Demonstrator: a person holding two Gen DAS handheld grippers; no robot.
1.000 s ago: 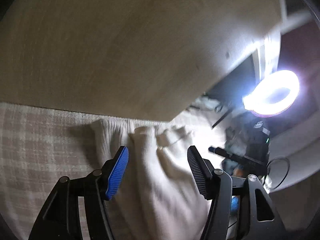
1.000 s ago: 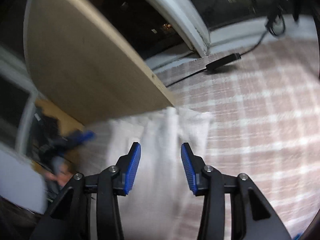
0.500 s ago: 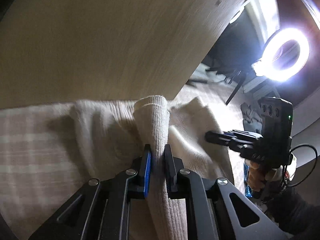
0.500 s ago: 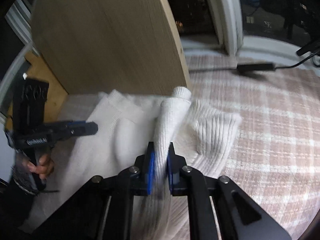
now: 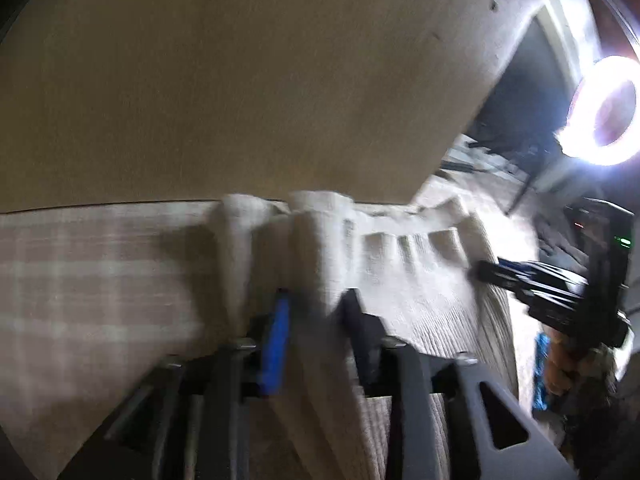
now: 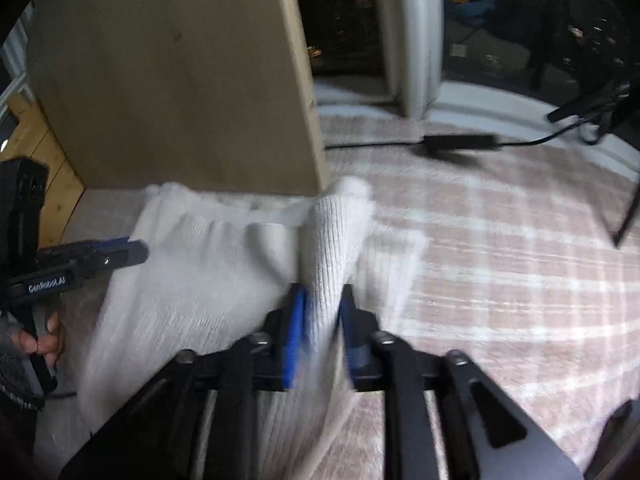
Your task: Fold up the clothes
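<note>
A white ribbed knit garment [image 6: 192, 280] lies on a plaid bed cover [image 6: 500, 264], its far edge against a wooden board [image 6: 168, 80]. My right gripper [image 6: 320, 300] is shut on a bunched fold at the garment's right edge and lifts it. My left gripper [image 5: 316, 308] is shut on a fold of the same garment [image 5: 400, 288] near its left edge, close to the board [image 5: 240, 80]. Each gripper shows in the other's view: the right one [image 5: 492, 272] and the left one [image 6: 132, 250].
A bright ring light [image 5: 604, 116] stands beyond the bed on the right of the left wrist view. A black cable with a box [image 6: 460, 142] lies across the cover at the back. A window frame [image 6: 416, 40] is behind it.
One second ago both grippers were open over the garment. They closed on folds of it and now pull the fabric up and toward me; the view is blurred by motion.
</note>
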